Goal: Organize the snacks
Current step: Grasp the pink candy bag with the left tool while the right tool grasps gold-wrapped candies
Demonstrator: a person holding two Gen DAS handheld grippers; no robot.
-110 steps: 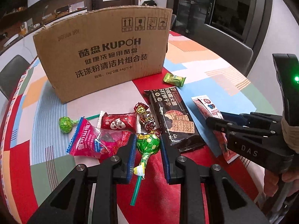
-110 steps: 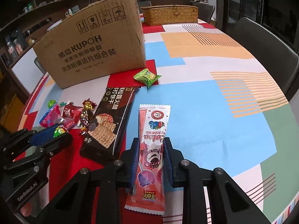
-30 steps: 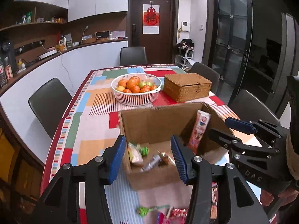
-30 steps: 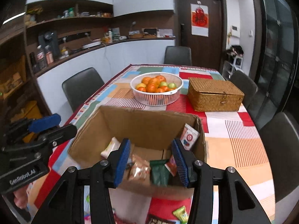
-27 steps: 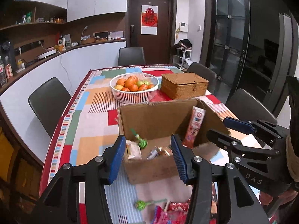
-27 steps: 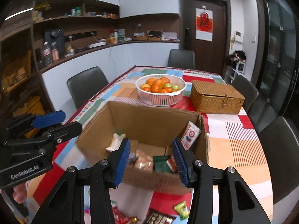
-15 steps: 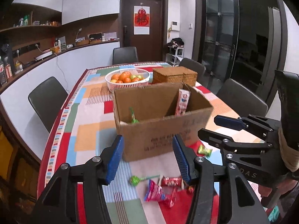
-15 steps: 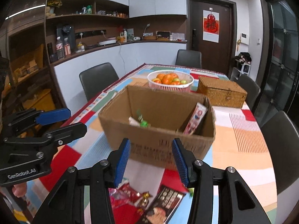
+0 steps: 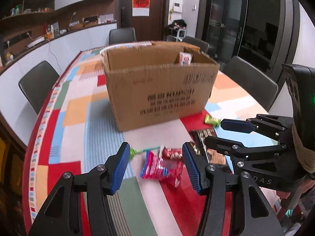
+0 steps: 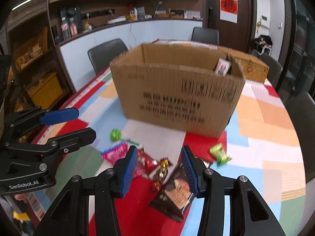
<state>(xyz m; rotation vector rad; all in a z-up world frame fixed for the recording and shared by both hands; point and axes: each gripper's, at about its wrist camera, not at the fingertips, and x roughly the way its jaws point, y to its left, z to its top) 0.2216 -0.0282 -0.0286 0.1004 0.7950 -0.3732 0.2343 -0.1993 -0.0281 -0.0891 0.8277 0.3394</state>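
Note:
A brown cardboard box (image 9: 161, 90) stands on the table; it also shows in the right wrist view (image 10: 177, 96). A tall snack packet (image 9: 185, 58) leans inside it. In front lie a pink bag (image 9: 160, 166), a red candy pack (image 9: 171, 153), a green lollipop (image 10: 116, 134), a dark cracker pack (image 10: 176, 190), foil candies (image 10: 162, 166) and a small green packet (image 10: 219, 154). My left gripper (image 9: 155, 166) is open and empty above the pink bag. My right gripper (image 10: 158, 171) is open and empty above the foil candies.
The table has a colourful patchwork cloth (image 9: 78, 108). A woven basket (image 10: 254, 66) stands behind the box. Dark chairs (image 9: 37, 82) surround the table. A counter and shelves line the left wall.
Both grippers have dropped from above the box down towards the snacks on the table in front of it. Both stay open and empty.

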